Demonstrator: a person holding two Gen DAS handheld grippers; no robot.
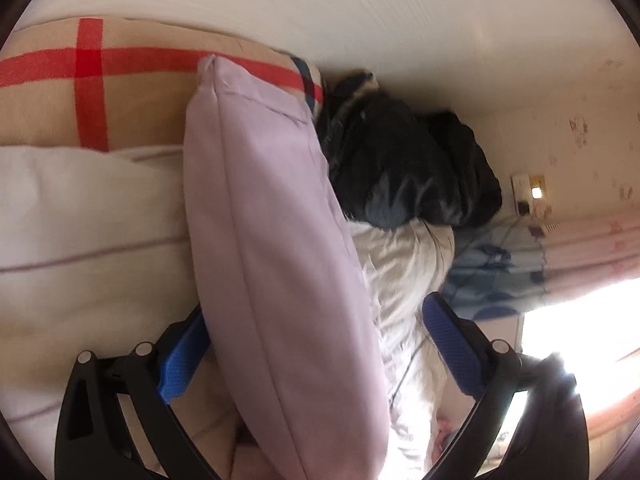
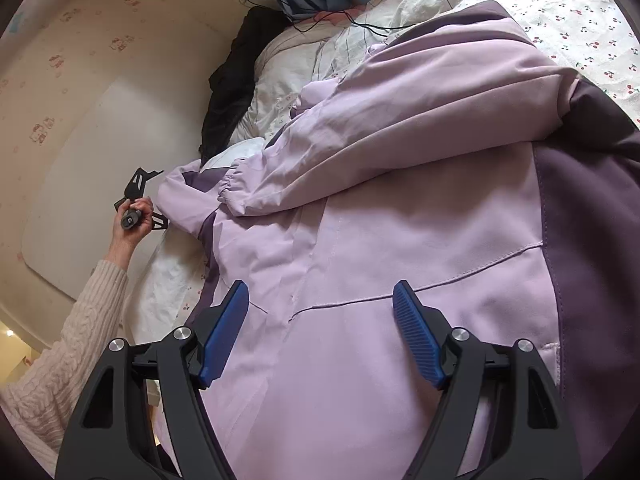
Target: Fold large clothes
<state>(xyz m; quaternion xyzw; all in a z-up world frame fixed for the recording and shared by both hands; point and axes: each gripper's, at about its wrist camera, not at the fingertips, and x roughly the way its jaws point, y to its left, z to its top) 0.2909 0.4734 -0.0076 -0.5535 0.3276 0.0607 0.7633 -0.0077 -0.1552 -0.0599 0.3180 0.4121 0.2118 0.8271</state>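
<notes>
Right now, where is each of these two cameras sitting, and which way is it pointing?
Left wrist: rides the left gripper, tipped sideways, looking along its blue fingers at a lilac jacket edge between the open jaws; black garment beyond.
Right wrist: rides the right gripper, looking down over the spread jacket on the bed sheet; open jaws, the person's hand and knitted sleeve show.
Shared: jacket, black garment.

The lilac jacket [image 2: 380,240] is smooth matt cloth, the sweater sleeve [image 2: 60,360] cable-knit wool, the right gripper [image 2: 320,332] pads ribbed blue plastic.
</notes>
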